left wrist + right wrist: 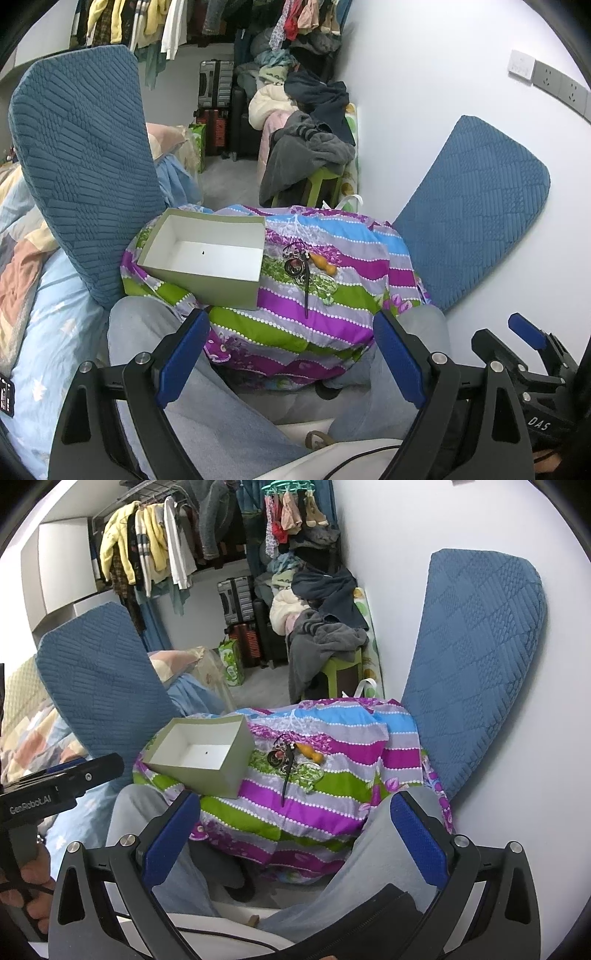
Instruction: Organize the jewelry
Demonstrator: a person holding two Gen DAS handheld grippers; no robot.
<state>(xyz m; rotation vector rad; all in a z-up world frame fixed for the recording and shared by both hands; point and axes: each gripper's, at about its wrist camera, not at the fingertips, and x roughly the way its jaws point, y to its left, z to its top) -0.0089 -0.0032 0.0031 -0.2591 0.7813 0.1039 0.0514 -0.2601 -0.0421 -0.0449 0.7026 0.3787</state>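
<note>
The jewelry pile (pixel 309 266) beside the open box (pixel 207 254) was too tangled and small to sort into separate pieces; only an orange gourd-shaped charm (pixel 324 263) and a dark cord (pixel 307 295) stood out. A tiny dark speck (pixel 203 253) on the box floor could not be identified. The near wall of the box hid part of its floor in the right wrist view

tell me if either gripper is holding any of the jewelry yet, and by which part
Nothing is held. The left gripper and right gripper are both open and empty, short of the jewelry pile lying beside the open box.
</note>
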